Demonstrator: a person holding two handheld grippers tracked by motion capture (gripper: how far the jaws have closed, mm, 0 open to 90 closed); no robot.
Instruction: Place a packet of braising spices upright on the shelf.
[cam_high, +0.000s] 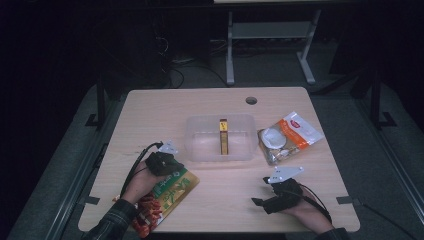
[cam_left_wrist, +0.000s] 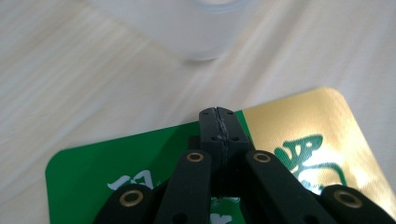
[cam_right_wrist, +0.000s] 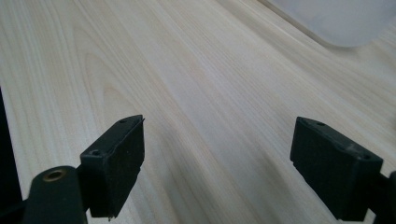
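Observation:
My left gripper (cam_high: 162, 159) (cam_left_wrist: 219, 114) is shut, its jaws pressed together over the top part of a green and gold snack packet (cam_high: 172, 190) (cam_left_wrist: 299, 126). The packet stays sharp under the jaws while the table blurs behind it, so it seems pinched and travelling with the gripper. Its lower end hangs past the table's front edge, under the person's sleeve. My right gripper (cam_high: 261, 191) (cam_right_wrist: 217, 149) rests open low over bare wood at the front right, with nothing between its fingers.
A clear plastic container (cam_high: 200, 122) (cam_left_wrist: 205, 28) (cam_right_wrist: 336, 18) stands mid-table with a gold and dark stick pack (cam_high: 223, 136) inside. A white and orange pouch (cam_high: 287, 137) lies to its right. A cable hole (cam_high: 251, 100) marks the far edge of the wooden table (cam_high: 150, 115).

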